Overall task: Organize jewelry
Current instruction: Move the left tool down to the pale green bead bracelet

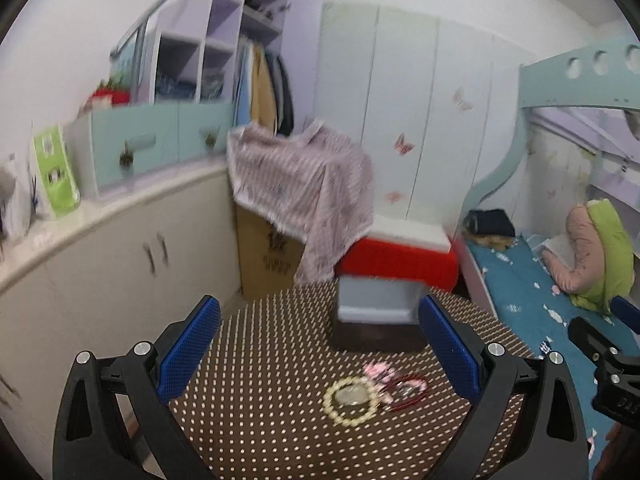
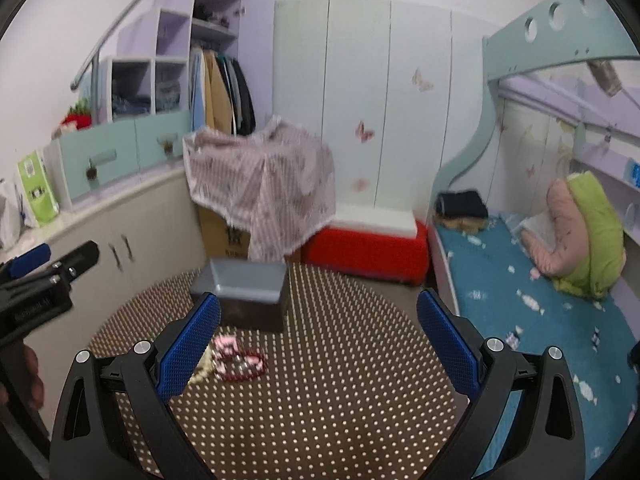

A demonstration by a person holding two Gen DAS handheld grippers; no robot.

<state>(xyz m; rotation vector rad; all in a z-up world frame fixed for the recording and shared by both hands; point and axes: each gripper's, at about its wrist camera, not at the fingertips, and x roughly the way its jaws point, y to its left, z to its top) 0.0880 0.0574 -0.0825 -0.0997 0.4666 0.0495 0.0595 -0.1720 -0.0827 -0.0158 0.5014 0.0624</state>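
A cream bead bracelet [image 1: 351, 401] lies on the brown dotted round table [image 1: 280, 432], beside a red cord bracelet [image 1: 408, 391] and a pink piece [image 1: 377, 371]. A dark jewelry box with a grey lid [image 1: 378, 312] stands behind them. My left gripper [image 1: 319, 350] is open above the table, the jewelry between its fingers. In the right wrist view the red bracelet [image 2: 240, 366], the pink piece [image 2: 226, 345] and the box [image 2: 242, 294] sit left of centre. My right gripper [image 2: 318, 346] is open and empty.
A low cream cabinet [image 2: 132, 236] runs along the left. A cardboard box draped with a pink cloth [image 2: 264, 176] and a red and white box [image 2: 368, 248] stand behind the table. A bed with a blue sheet [image 2: 520, 300] is on the right.
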